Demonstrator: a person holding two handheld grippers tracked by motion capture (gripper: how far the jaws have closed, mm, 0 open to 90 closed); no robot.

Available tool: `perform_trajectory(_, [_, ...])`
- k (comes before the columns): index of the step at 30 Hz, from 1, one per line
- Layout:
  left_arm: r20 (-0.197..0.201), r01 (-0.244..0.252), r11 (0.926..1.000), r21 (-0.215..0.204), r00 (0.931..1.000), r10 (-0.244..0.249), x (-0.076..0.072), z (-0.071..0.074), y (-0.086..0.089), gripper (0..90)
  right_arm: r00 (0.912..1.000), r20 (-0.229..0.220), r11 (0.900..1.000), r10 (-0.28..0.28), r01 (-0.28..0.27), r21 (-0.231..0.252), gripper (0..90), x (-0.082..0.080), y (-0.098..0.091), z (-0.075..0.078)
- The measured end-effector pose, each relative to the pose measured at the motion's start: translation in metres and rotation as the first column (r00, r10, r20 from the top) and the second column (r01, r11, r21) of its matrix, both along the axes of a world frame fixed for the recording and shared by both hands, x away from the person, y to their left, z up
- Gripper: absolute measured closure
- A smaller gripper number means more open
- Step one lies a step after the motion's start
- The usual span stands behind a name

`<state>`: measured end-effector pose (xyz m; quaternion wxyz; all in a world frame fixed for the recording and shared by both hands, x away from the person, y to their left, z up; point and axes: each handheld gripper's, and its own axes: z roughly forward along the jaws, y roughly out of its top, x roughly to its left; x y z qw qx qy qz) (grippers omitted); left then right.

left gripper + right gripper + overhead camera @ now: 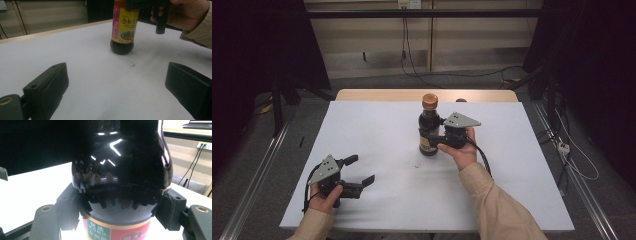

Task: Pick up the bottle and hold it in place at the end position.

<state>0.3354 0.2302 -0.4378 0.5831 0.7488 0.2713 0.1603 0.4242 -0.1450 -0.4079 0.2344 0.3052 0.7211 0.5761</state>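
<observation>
Right gripper (435, 136) clamps a dark sauce bottle (429, 127), its two black jaws pressed against opposite sides of the bottle's body just above the label. In the right gripper view the bottle (122, 170) stands directly ahead of that gripper and very close, glossy and nearly black, with one jaw at its lower left and the other at its lower right, both touching the glass. Below the jaws a red and green label with a gold band wraps the bottle. The bottle stands upright on the white bench (377, 135), and its brown cap (429, 101) rises above the gripper's grey three-cornered plate (460, 120). The right hand (459, 150) holds the gripper from behind, and a beige sleeve (497, 205) runs back from it.

Left gripper (362, 170) rests low on the bench, well apart from the bottle, with its jaws spread wide and nothing between them. From the left gripper view the bottle (124, 27) stands farther off, ahead and slightly toward the right jaw's side, with its yellow label facing this gripper. A small dark speck (132, 64) lies on the bench just in front of the bottle's base; it is too small to identify, perhaps a crumb.
</observation>
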Motion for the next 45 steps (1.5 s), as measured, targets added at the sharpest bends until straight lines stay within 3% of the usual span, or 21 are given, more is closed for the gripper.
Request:
perform_trajectory(10, [0.001,0.0,1.0,-0.005,1.0,0.0,0.0007,0.0,0.0,4.7,0.9996,0.029,0.9999,0.001,-0.002,0.014,30.3,0.0026,0.0038,-0.0027])
perform_trajectory(18, [0.002,0.002,1.0,0.0,1.0,-0.002,0.0002,0.0002,-0.0001,4.7,0.9999,0.01,0.9998,0.008,-0.008,0.016,30.1,0.0024,-0.0012,-0.0021])
perform_trajectory(27, [0.0,0.003,1.0,0.001,1.0,-0.003,0.0007,-0.0003,-0.0005,4.7,0.9992,0.023,0.9994,0.033,-0.033,0.011,30.1,0.0039,-0.0031,-0.0026])
perform_trajectory(45, [0.005,0.007,1.0,0.001,1.0,-0.007,0.0,0.0003,-0.0017,4.7,0.9997,-0.023,0.9999,-0.011,0.011,0.002,29.5,-0.0018,-0.002,-0.0004])
